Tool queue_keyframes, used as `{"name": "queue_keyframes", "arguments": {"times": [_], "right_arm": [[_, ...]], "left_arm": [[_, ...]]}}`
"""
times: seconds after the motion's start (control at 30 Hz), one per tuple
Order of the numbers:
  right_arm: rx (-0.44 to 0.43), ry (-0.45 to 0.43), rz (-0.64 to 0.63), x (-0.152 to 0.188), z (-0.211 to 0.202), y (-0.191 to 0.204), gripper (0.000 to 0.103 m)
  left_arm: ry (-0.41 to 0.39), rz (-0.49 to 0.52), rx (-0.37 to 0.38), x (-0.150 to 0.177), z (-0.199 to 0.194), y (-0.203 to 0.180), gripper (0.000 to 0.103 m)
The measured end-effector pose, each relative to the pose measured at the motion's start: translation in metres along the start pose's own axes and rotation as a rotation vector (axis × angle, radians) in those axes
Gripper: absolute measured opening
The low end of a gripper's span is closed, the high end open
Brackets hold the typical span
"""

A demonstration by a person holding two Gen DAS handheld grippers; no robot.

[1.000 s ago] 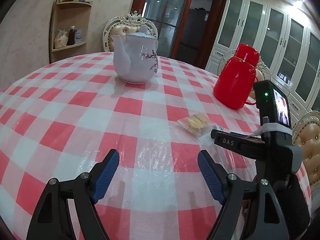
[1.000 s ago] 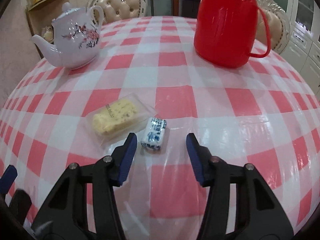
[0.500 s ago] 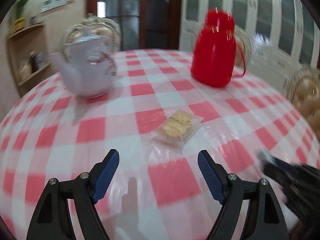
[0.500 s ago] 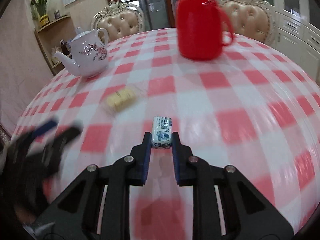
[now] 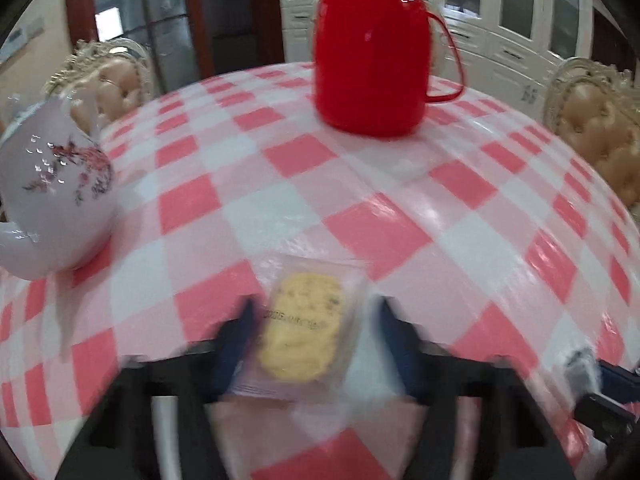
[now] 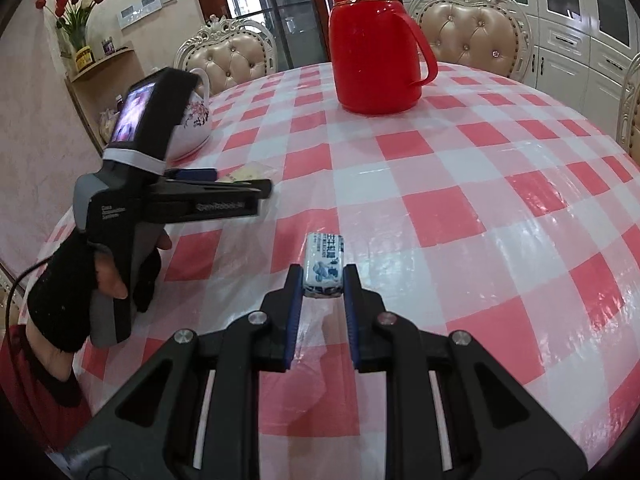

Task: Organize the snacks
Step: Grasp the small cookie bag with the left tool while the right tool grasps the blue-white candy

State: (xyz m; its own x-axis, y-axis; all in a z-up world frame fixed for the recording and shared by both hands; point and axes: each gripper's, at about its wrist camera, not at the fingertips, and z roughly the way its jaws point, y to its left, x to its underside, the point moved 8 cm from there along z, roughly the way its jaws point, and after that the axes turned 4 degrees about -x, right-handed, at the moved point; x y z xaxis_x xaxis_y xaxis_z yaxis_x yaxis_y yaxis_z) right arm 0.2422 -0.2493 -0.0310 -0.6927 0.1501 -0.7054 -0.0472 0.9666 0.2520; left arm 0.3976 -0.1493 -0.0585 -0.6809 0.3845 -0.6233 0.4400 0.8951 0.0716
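Right gripper (image 6: 320, 280): closed on the candy (image 6: 323, 266), blue pads pressing both its sides, low centre of the right wrist view.
Candy: small white wrapped piece with blue print, sticking out past the fingertips and clear of the tablecloth (image 6: 460, 184); in the left wrist view it is a blurred white shape at the lower right edge (image 5: 581, 368).
Left gripper (image 5: 316, 336): jaws have just been closing, now narrow, with the cracker pack (image 5: 301, 332) between them; motion blur hides whether the pads touch it, so I cannot tell if it is gripped.
Left gripper, seen from the right wrist: at the left of the frame (image 6: 224, 186), held by a hand (image 6: 100, 272) in a black fingerless glove; its fingers reach toward the pack.
Cracker pack: clear wrapper with a pale yellow cracker, lying flat on the cloth, lower centre of the left wrist view; from the right wrist only a corner shows (image 6: 248, 171), behind the left gripper's fingers.
Tablecloth: red and white checks under glossy plastic, covering a round table.
Flask (image 6: 372, 40): red, with handle, upright at upper centre in both views, well beyond both snacks.
Teapot (image 5: 52, 192): white with a floral print, at the left edge of the left wrist view; mostly hidden by the left gripper in the other.
Chairs (image 6: 472, 20): tufted, cream-framed, behind the table.
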Motion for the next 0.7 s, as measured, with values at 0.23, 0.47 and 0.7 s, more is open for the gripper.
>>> {"name": "queue_keyframes", "arguments": {"times": [0.23,0.47,0.7], "right_arm": [[-0.041,0.007,0.033,0.000,0.002,-0.004,0.023],[-0.057,0.005,0.045,0.000,0.001,-0.004,0.023],[-0.049,-0.001,0.027,0.000,0.000,-0.002,0.023]], "left_arm": [[-0.032,0.078,-0.096,0.023,-0.029,-0.022,0.035],[-0.071,0.010,-0.165,0.056,-0.070,-0.018,0.035],[-0.079,-0.111,-0.208,0.105,-0.113,0.008,0.035]]}}
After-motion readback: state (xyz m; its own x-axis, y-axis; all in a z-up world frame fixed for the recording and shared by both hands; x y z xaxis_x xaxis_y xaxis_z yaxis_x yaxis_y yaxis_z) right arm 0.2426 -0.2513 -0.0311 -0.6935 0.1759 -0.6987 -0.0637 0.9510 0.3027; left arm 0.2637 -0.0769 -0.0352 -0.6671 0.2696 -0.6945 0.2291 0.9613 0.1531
